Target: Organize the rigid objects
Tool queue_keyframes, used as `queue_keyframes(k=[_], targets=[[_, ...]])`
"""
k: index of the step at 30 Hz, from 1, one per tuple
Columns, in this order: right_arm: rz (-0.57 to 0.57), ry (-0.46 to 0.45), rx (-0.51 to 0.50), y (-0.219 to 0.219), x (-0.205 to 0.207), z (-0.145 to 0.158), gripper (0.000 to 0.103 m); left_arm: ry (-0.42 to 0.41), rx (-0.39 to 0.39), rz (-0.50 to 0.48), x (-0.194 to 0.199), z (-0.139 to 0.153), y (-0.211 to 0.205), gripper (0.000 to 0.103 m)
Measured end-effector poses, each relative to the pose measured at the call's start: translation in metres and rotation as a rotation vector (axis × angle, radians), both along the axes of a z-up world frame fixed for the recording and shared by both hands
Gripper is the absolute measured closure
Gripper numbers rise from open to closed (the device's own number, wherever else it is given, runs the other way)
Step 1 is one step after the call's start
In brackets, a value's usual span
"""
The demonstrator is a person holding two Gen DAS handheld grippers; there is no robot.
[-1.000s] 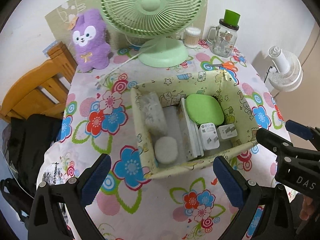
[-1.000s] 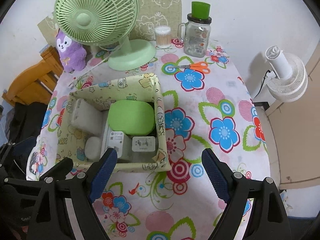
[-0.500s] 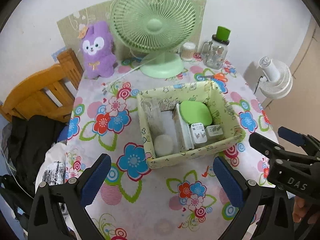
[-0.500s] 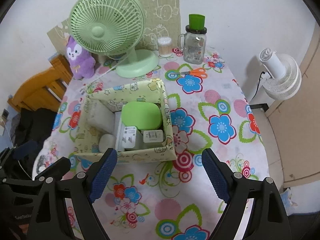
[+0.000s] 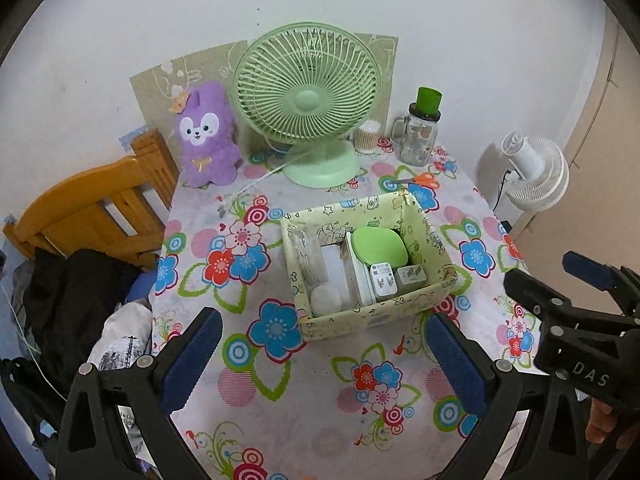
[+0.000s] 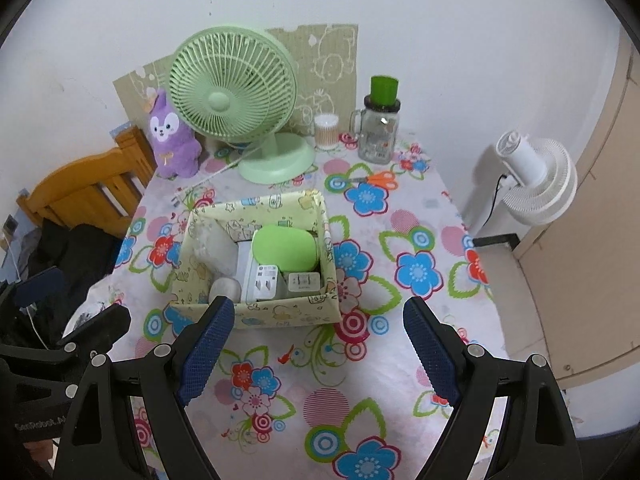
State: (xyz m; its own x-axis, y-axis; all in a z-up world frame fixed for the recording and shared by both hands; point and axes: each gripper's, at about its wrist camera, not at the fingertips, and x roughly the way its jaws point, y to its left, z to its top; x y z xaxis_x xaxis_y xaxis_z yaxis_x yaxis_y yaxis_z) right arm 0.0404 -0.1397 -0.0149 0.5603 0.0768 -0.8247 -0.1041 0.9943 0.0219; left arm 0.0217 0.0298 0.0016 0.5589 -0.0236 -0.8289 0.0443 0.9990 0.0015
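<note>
A pale yellow patterned box sits mid-table. Inside lie a green rounded case, two white plug adapters, a white flat box, a round white item and a clear plastic bag. My left gripper is open and empty, held above the near table in front of the box. My right gripper is open and empty, also in front of the box. Each gripper shows at the edge of the other's view.
At the table's back stand a green desk fan, a purple plush, a cotton swab jar and a glass mug with green lid. Orange scissors lie behind the box. A wooden chair is left, a white fan right.
Both grippers have pulled back and up from the box, so it looks smaller and more of the table shows. Both stay open and empty.
</note>
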Motion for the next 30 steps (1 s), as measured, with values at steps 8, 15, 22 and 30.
queue_keyframes(k=[8, 15, 22, 30], targets=[[-0.017, -0.003, -0.012, -0.008, -0.013, 0.011, 0.015, -0.011, -0.030, 0.017, -0.010, 0.010, 0.001, 0.000], [-0.022, -0.023, -0.011, -0.014, -0.024, 0.020, 0.015, -0.026, -0.034, 0.036, -0.019, 0.019, 0.002, 0.000], [0.001, -0.047, -0.019, -0.012, -0.030, 0.031, 0.015, -0.042, -0.030, 0.055, -0.025, 0.028, 0.003, 0.000], [0.008, -0.051, -0.020, -0.012, -0.026, 0.033, 0.015, -0.045, -0.008, 0.037, -0.025, 0.028, -0.005, 0.000]])
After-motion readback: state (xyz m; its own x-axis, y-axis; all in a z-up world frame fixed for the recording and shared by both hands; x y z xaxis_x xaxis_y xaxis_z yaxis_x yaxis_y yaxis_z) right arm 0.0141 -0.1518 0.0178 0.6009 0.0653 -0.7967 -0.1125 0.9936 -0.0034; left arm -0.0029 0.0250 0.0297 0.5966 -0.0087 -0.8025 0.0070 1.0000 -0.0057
